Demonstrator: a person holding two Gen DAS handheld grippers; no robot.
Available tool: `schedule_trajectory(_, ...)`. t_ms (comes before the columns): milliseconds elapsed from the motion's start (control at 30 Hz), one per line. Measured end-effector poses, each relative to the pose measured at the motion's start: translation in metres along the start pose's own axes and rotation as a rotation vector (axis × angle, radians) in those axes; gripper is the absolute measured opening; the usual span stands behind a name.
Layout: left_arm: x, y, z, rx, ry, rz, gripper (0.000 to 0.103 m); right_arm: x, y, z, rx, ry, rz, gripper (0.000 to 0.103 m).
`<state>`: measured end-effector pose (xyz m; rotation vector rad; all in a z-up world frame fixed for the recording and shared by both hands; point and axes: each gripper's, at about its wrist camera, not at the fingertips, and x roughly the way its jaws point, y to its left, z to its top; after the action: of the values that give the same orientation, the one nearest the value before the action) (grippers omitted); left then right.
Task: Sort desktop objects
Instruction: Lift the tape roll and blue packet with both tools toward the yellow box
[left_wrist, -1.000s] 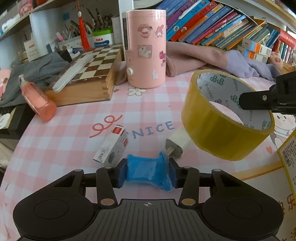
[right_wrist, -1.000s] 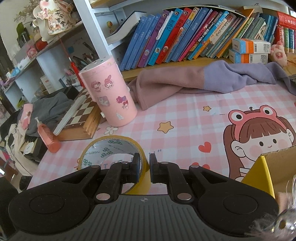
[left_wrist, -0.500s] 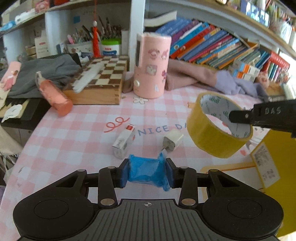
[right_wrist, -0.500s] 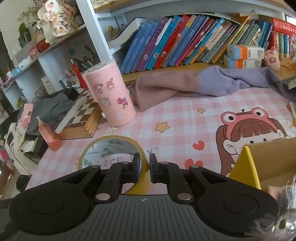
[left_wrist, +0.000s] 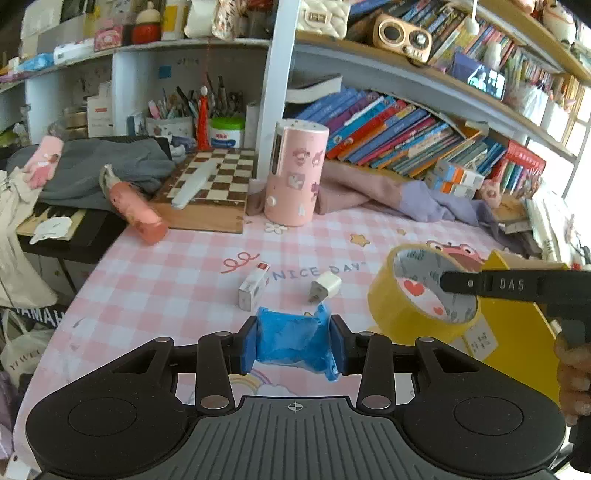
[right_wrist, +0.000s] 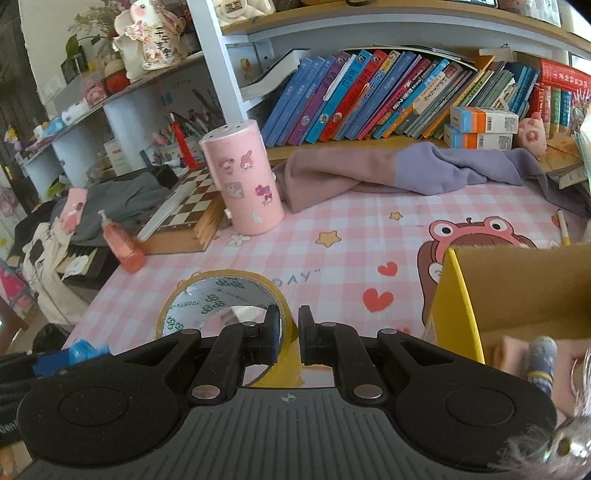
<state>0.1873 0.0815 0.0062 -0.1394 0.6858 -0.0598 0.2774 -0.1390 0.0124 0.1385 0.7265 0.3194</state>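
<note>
Left gripper (left_wrist: 293, 345): fingers clamped on a crumpled blue wrapper (left_wrist: 291, 341), held above the pink checked desk mat (left_wrist: 166, 280). Right gripper (right_wrist: 289, 334): nearly closed, pinching the wall of a yellow tape roll (right_wrist: 221, 291), lifted just beside the yellow cardboard box (right_wrist: 517, 291). On mat: white charger plug (left_wrist: 325, 287), small white box (left_wrist: 253, 291), near each other

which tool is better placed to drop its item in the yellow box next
Right. The right tool grips the tape roll beside the yellow box; the left tool, holding the blue bundle, sits farther away.
</note>
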Motion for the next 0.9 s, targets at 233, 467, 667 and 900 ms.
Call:
schedule_trajectory(233, -0.028, 0.008, -0.011, -0.025, -0.018, -0.027, 0.038, -0.028, 0.009, -0.016, -0.019, 0.007, 0.016, 0.009)
schedule_trajectory(467, -0.045, 0.010, -0.021, -0.032, -0.033, -0.059, 0.038, -0.052, 0.023, -0.036, -0.025, 0.020, 0.027, 0.009)
schedule_trajectory(667, -0.058, 0.014, -0.037, -0.022, -0.020, -0.083, 0.038, -0.067, 0.031, -0.054, -0.015, 0.033, 0.020, 0.009)
schedule_trajectory(900, -0.082, 0.025, -0.058, -0.014, 0.007, -0.097, 0.038, -0.083, 0.047, -0.081, 0.002, 0.057, 0.014, 0.009)
